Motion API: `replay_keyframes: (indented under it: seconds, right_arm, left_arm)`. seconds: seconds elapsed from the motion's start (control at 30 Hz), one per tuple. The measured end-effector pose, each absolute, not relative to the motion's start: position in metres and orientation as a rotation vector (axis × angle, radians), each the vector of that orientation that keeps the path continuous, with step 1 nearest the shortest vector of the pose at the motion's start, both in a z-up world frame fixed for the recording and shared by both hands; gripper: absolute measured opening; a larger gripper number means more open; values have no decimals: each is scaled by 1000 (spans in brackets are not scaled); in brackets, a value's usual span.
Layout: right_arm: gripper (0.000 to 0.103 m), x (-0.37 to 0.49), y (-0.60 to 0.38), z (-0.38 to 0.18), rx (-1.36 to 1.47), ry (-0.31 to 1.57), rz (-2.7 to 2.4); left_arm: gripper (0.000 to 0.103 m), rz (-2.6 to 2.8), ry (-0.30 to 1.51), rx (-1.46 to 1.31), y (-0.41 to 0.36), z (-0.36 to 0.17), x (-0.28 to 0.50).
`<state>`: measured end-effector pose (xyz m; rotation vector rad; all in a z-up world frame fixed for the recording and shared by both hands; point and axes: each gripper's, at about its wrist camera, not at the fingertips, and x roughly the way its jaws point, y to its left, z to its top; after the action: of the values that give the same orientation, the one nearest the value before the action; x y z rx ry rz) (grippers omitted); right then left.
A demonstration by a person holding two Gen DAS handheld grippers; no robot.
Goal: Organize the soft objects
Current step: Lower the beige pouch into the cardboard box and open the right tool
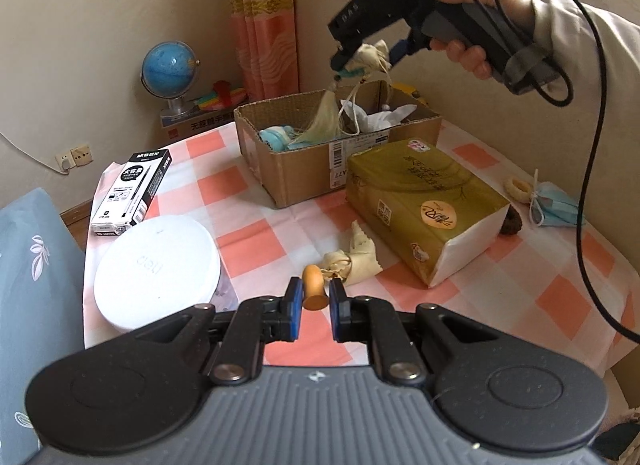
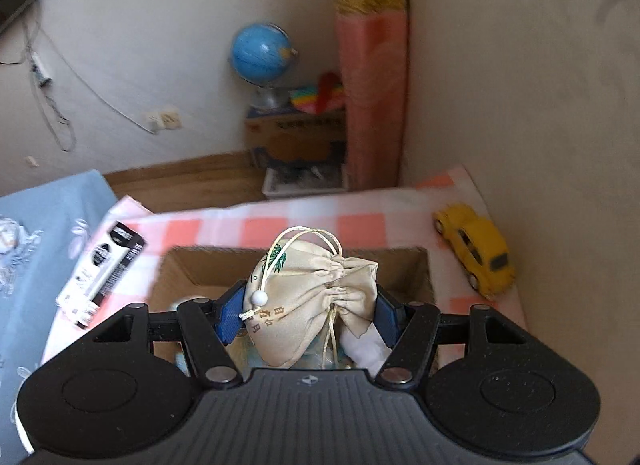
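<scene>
Right tongs [image 2: 308,315] are clamped on the cream drawstring pouch [image 2: 316,305], hanging it right over the cardboard box [image 1: 320,153] presumably to drop it in with the other soft bits, while left tongs [image 1: 314,303] sit narrow and empty nearer than the box.

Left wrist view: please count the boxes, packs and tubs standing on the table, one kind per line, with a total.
Cardboard box: 1
Pen box: 1
Tissue pack: 1
Round white tub: 1
Total: 4
</scene>
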<state>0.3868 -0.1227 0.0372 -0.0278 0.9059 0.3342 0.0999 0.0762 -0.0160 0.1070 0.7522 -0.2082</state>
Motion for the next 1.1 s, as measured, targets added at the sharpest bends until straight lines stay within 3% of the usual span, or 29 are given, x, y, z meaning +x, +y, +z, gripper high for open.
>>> replay_keyframes:
  seconds: [0.3, 0.37, 0.4, 0.43, 0.83, 1.1]
  right_arm:
    - [70, 387, -112, 26, -47, 1019, 304]
    - [81, 386, -110, 26, -54, 1013, 310]
    - [91, 386, -109, 26, -57, 1020, 318]
    - [93, 384, -110, 27, -56, 1017, 328]
    - [102, 345, -138, 44, -141, 885, 309]
    - [99, 318, -160, 52, -136, 829, 321]
  left_arm:
    - [12, -207, 749, 106, 75, -15, 100]
    - [12, -204, 752, 105, 76, -15, 100]
    - [12, -204, 752, 106, 76, -15, 100]
    - [12, -204, 751, 108, 76, -15, 100]
    - [12, -215, 745, 124, 72, -9, 104]
    - [12, -234, 737, 143, 63, -2, 110]
